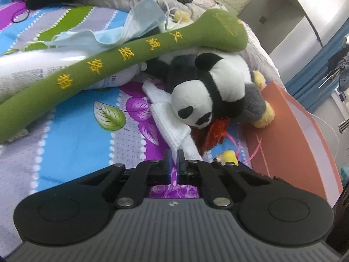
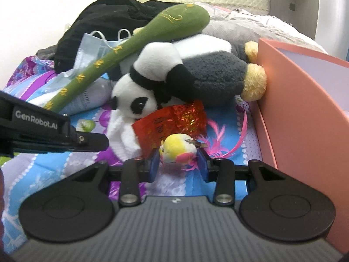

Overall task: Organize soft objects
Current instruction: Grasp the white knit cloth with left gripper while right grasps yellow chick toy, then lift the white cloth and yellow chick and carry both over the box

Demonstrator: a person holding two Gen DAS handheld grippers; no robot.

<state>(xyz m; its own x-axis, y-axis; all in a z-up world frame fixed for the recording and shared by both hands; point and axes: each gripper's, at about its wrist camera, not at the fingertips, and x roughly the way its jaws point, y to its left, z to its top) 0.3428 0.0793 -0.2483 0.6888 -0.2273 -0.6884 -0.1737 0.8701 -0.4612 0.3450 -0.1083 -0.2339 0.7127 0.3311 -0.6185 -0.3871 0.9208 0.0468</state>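
A: On the bed, near the coral box (image 2: pixel 305 100) — 2 grippers over a floral sheet (image 1: pixel 72 131). What's the left gripper (image 1: pixel 174 156) doing?

B: Jaws shut, blue pads nearly touching. A white knit cloth (image 1: pixel 168 118) lies just past the tips and beside the right pad. Whether a fold is pinched I cannot tell.

A: And the right gripper (image 2: pixel 179 160)?

B: Part open, with a small yellow bird toy (image 2: pixel 177 150) between the pads. Pink at its lower end, a metal clip on top. The pads stand close on both sides; they seem to touch it, so I'd call it gripped.

A: Where's the rest of the soft stuff?

B: Piled behind. A panda (image 2: pixel 152 83) lies head down toward us, muzzle on the white cloth. A grey plush (image 2: pixel 216 74) with yellow feet lies behind it, 1 foot against the coral box. A long green plush (image 1: pixel 109 65) with yellow stitched characters slants over the panda.

A: Other items?

B: Blue face masks (image 1: pixel 139 21) and a white bottle (image 1: pixel 32 65) under the green plush, dark clothes (image 2: pixel 104 19) at the back, a red foil packet (image 2: pixel 172 120) under the panda's head, a pink feather (image 2: pixel 218 135) on the sheet by the bird.

A: The left gripper shows in the right view?

B: Yes, its black body comes in from the left, tip near the white cloth.
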